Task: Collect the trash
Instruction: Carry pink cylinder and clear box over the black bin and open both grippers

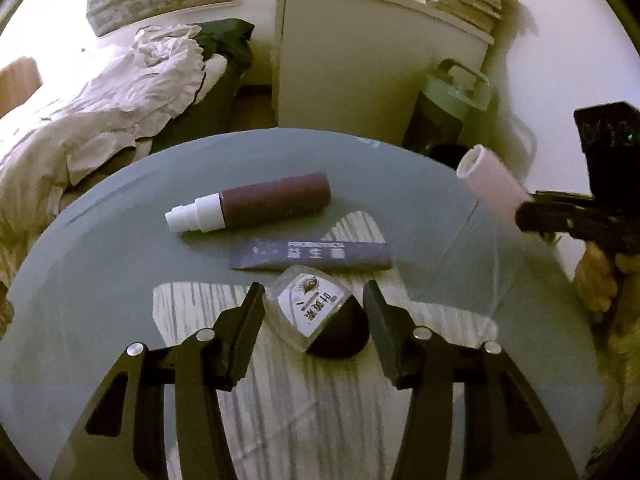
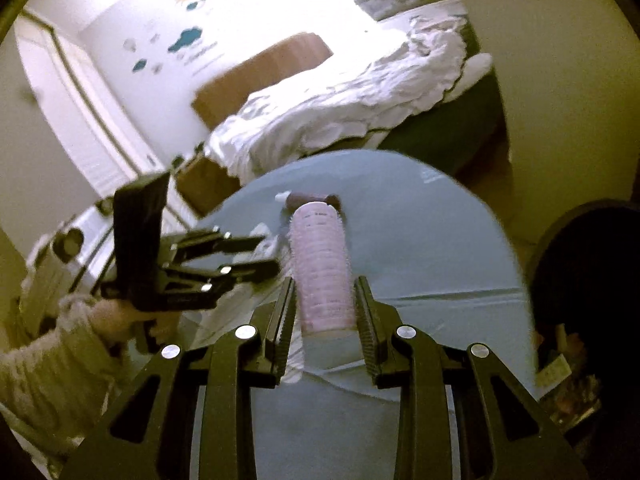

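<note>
In the left wrist view a small clear plastic tub (image 1: 308, 304) with a white label and a dark base rests on the round grey table (image 1: 120, 240). My left gripper (image 1: 316, 308) has a pad against each side of it. Beyond it lie a dark blue sachet box (image 1: 316, 256) and a maroon bottle (image 1: 260, 204) with a white cap. My right gripper (image 2: 324, 312) is shut on a pink tube (image 2: 324, 272), held above the table. The same pink tube (image 1: 492, 184) and right gripper (image 1: 528, 212) appear at the right edge. The left gripper (image 2: 268, 255) shows in the right wrist view.
A green-lidded bin (image 1: 452, 108) stands past the table's far right edge; in the right wrist view a dark bin (image 2: 580, 280) with scraps inside is at the right. A bed with a white duvet (image 1: 120, 92) lies left, and a white cabinet (image 1: 360, 60) stands behind the table.
</note>
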Action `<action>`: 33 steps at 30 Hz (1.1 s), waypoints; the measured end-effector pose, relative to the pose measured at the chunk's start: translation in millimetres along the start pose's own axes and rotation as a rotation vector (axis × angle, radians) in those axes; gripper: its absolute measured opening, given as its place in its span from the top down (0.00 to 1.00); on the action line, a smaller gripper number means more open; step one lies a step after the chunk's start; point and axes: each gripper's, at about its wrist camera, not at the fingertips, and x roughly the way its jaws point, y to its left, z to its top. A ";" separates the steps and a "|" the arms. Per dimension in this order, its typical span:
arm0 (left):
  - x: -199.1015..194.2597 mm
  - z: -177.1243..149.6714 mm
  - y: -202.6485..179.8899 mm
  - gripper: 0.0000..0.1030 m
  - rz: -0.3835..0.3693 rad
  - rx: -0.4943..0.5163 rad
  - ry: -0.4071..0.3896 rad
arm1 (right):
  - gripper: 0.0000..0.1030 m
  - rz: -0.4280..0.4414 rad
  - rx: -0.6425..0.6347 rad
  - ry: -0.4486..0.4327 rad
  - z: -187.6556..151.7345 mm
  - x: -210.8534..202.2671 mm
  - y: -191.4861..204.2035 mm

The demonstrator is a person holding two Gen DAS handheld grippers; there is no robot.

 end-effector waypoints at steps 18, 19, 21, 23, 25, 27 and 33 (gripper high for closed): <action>23.1 100.4 -140.4 0.51 -0.314 0.054 -0.118 | 0.71 -0.301 0.520 -0.364 -15.5 -124.7 -157.1; 30.9 106.1 -149.1 0.51 -0.328 0.059 -0.113 | 0.71 -0.319 0.553 -0.373 -19.1 -130.0 -166.8; 43.2 111.3 -162.6 0.51 -0.345 0.065 -0.103 | 0.71 -0.343 0.603 -0.378 -24.8 -136.3 -181.7; 59.7 117.6 -176.8 0.51 -0.358 0.077 -0.086 | 0.71 -0.355 0.659 -0.369 -31.3 -140.6 -199.3; 75.9 123.7 -189.1 0.51 -0.372 0.081 -0.064 | 0.71 -0.361 0.706 -0.354 -35.1 -138.1 -212.4; 89.6 128.0 -199.8 0.51 -0.379 0.084 -0.045 | 0.71 -0.363 0.735 -0.339 -37.9 -136.0 -221.0; 118.7 131.2 -219.5 0.51 -0.384 0.103 0.009 | 0.71 -0.386 0.747 -0.297 -39.3 -126.0 -226.2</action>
